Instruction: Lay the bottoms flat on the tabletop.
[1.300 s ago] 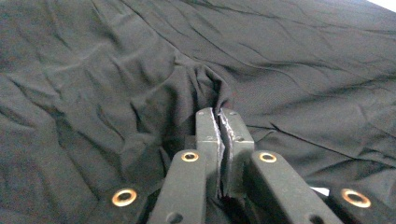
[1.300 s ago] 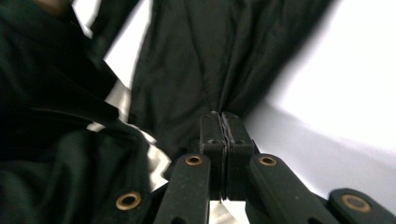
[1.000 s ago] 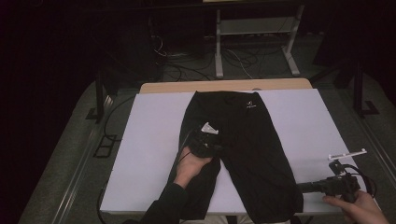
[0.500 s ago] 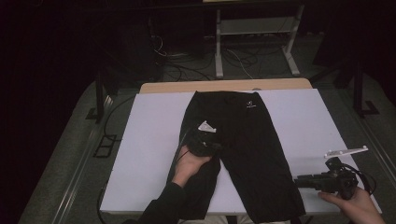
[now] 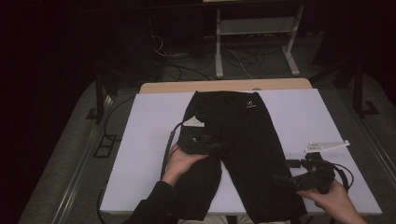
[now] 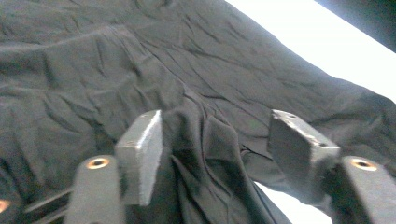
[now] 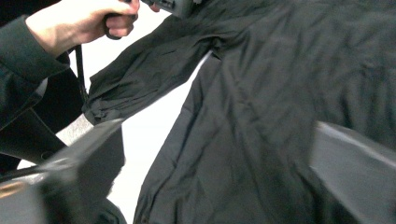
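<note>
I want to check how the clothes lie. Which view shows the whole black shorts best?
The high view: the black shorts lie spread flat on the white table, waistband to both legs. The left gripper view shows wrinkled fabric close up; the right gripper view shows both legs in part.

Black trousers [image 5: 243, 154] with small white logo on a white table [image 5: 140, 154].

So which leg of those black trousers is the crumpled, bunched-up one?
The leg on the left of the high view, below the left gripper: its cloth is bunched and creased, while the other leg lies smoother and straighter on the white table.
</note>
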The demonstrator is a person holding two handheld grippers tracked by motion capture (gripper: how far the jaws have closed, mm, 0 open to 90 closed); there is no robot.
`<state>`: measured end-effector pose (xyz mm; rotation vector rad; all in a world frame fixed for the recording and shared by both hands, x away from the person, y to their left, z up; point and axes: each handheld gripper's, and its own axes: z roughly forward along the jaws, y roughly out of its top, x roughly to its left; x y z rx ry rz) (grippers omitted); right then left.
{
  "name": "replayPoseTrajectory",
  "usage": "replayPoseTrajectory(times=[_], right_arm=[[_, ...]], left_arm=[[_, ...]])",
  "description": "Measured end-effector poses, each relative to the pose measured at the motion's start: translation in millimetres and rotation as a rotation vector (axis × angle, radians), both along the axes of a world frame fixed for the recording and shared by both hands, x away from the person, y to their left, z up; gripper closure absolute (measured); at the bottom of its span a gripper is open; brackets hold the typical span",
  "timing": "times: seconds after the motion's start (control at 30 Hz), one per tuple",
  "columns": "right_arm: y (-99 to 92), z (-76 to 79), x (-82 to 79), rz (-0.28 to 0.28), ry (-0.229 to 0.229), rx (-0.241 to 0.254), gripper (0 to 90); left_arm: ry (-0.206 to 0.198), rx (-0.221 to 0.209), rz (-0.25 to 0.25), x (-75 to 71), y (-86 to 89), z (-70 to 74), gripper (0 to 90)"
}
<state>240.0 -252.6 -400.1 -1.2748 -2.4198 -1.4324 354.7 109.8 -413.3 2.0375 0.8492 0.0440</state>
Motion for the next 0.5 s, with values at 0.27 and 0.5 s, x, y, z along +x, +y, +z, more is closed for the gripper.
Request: replayPoseTrajectory(times=[0.27,0.5], right_arm=[[29.2,5.4,10.3,0.064,-0.031,0.022,0.0],[50.5,9.3,19.8,0.101,-0.042,0.018,0.0]], left_arm=[[-0.008,-0.046,0.027,-7.9,30.2,10.0,15.0],[-0.009,-0.054,0.059,-13.8,54.0,11.5,7.5]])
